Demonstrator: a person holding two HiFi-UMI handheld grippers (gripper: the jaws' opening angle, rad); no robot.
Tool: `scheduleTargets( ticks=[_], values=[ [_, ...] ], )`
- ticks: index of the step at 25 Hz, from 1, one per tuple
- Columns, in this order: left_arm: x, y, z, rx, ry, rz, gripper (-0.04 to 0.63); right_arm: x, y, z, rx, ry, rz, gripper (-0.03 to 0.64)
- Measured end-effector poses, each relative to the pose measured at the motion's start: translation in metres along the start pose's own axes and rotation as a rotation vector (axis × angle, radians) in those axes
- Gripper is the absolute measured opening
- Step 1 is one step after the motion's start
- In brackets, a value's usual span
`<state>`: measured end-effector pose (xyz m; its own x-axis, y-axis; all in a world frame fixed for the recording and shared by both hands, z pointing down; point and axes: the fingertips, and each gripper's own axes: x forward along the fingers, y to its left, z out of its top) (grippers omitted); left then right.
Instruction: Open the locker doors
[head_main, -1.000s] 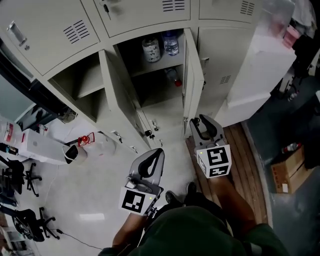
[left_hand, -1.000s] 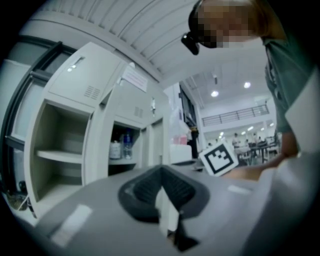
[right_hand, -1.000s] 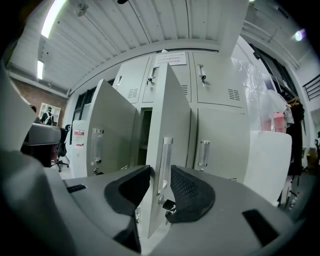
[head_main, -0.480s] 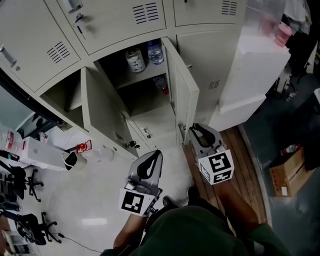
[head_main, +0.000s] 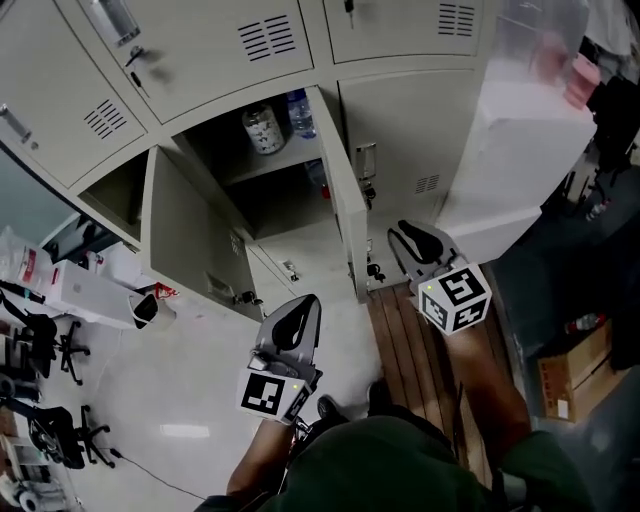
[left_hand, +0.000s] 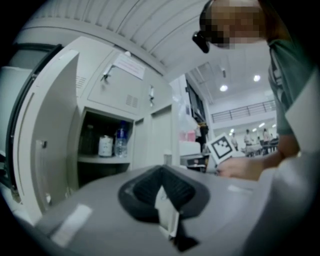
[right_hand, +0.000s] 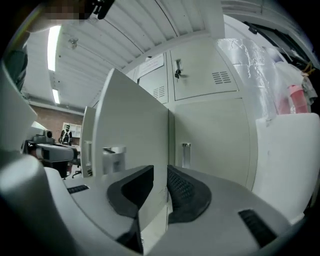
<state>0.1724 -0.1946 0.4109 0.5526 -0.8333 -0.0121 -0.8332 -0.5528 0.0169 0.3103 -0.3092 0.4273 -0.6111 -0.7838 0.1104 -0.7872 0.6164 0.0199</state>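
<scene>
The cream lockers fill the top of the head view. The middle door (head_main: 340, 205) stands swung out towards me, and a second door (head_main: 185, 250) hangs open to its left. My right gripper (head_main: 402, 232) hovers just right of the middle door, apart from it. In the right gripper view its jaws (right_hand: 160, 172) have just been closing and stay a narrow gap apart with nothing between them; the door's outer face (right_hand: 135, 130) shows beyond. My left gripper (head_main: 303, 303) hangs lower left. Its pads (left_hand: 161, 170) meet at the tips, empty.
Bottles (head_main: 265, 128) stand on the shelf of the open compartment. The locker (head_main: 420, 150) right of the middle door is closed, with a handle (right_hand: 186, 155). A white plastic-wrapped unit (head_main: 520, 130) stands further right. Wooden slats (head_main: 410, 340) lie underfoot, a cardboard box (head_main: 570, 370) right, office chairs (head_main: 40, 345) left.
The middle door has swung wider open. My right gripper has drawn back and to the right, away from the door. The left gripper has shifted a little with my body.
</scene>
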Motion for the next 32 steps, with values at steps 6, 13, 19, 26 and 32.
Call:
scheduleTargets(
  ticks=[6,13,19,26,32],
  values=[
    [0.023,0.001,0.000,0.017,-0.003,0.031,0.003,0.079,-0.037,0.003,-0.004,0.036,0.049,0.080],
    [0.022,0.017,-0.010,0.007,0.029,0.105,0.003,0.137,-0.060,0.007,-0.019,0.056,0.070,0.080],
    [0.020,0.021,-0.008,0.017,0.041,0.135,0.003,0.156,-0.063,0.003,-0.019,0.059,0.102,0.080],
    [0.017,0.017,-0.010,0.033,0.062,0.137,0.003,0.139,-0.053,0.000,-0.039,0.042,0.163,0.051],
    [0.020,0.009,-0.011,0.050,0.078,0.107,0.003,0.092,-0.041,-0.006,-0.039,0.027,0.213,0.052]
  ],
)
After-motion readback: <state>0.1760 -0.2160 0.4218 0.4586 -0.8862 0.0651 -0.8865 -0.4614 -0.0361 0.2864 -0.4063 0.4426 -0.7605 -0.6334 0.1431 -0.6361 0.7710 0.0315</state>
